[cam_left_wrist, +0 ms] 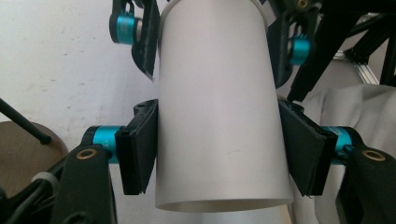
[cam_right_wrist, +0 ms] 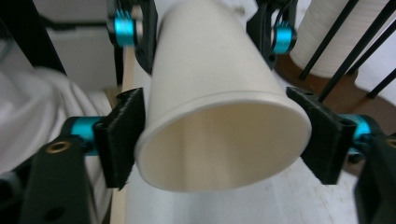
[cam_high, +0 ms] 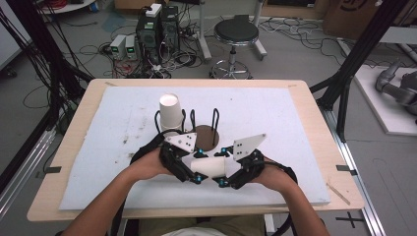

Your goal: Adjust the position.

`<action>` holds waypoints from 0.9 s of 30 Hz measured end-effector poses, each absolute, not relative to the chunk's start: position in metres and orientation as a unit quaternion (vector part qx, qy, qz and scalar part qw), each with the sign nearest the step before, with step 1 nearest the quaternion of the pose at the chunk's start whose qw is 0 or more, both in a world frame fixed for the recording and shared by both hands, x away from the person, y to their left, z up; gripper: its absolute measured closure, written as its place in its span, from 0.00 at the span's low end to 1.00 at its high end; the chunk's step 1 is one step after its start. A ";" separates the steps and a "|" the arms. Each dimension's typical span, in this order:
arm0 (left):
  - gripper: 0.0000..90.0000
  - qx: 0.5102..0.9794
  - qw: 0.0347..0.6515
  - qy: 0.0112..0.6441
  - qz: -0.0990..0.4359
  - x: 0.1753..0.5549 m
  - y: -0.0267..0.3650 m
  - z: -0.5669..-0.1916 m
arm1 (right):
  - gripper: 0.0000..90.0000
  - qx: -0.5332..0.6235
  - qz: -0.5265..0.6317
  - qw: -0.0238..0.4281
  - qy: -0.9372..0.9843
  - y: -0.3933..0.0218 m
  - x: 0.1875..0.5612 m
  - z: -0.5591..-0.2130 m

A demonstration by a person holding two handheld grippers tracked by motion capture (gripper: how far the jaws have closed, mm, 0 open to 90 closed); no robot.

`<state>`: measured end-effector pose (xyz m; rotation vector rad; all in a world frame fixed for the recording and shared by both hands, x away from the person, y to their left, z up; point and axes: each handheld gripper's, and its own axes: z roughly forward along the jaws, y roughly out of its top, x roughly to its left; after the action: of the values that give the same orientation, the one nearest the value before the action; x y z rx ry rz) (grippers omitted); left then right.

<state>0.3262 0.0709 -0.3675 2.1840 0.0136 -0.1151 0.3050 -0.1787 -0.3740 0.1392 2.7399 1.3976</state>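
Cup (cam_high: pixel 209 166) lying sideways between both grippers. Left gripper (cam_left_wrist: pixel 219 154) pinching base end; right gripper (cam_right_wrist: pixel 224 140) pads at 3 and 9 o'clock, touching rim. Cup plain white paper, tapered.

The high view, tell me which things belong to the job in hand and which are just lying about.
In the job: white paper cup lying between left gripper and right gripper; upright paper cup in the wire cup rack.

Lying about: stool, computer towers, floor cables.

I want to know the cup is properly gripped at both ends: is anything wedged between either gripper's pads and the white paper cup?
Nothing visible: both the left gripper and right gripper press directly on the white paper cup.
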 end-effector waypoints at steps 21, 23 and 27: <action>0.39 0.788 0.610 0.043 -0.066 0.329 0.082 -0.383 | 0.23 0.087 0.567 0.008 0.819 -0.203 0.313 -0.367; 0.39 0.787 0.611 0.042 -0.069 0.329 0.081 -0.384 | 0.23 0.087 0.567 0.003 0.819 -0.202 0.313 -0.367; 0.39 0.783 0.617 0.038 -0.069 0.329 0.080 -0.383 | 0.30 0.081 0.576 -0.005 0.814 -0.205 0.315 -0.367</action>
<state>0.3286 0.0800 -0.3833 1.8029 0.0886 -0.1586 0.3146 -0.2053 -0.3670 0.2564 2.5648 1.8141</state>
